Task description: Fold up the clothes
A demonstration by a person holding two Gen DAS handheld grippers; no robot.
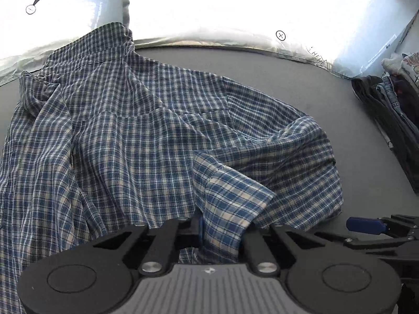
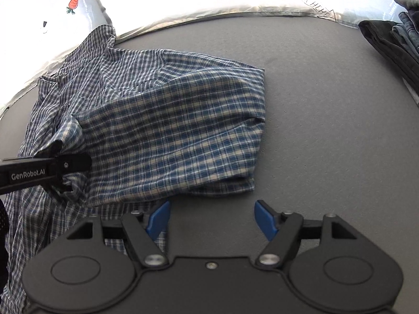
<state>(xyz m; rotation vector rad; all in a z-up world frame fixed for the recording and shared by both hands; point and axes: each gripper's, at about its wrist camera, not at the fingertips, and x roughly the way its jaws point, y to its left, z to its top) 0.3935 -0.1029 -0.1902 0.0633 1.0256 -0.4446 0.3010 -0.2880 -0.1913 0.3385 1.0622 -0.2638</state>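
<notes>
Far right, stacked clothes [image 2: 392, 39] beside shirt [image 2: 170, 120].

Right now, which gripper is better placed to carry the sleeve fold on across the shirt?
Left. The left gripper is already shut on the sleeve, lifted over the shirt. The right gripper hangs open and empty over the grey table beside the folded edge, so it would probably need to regrasp.

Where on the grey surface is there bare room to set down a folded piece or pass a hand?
Bare grey surface lies right of the plaid shirt, bordered by the silvery sheet behind and the dark clothes pile at far right. The left side is crowded: the shirt covers it, and the left hand-held gripper grips the sleeve. The right hand-held gripper hangs open over bare surface.
</notes>
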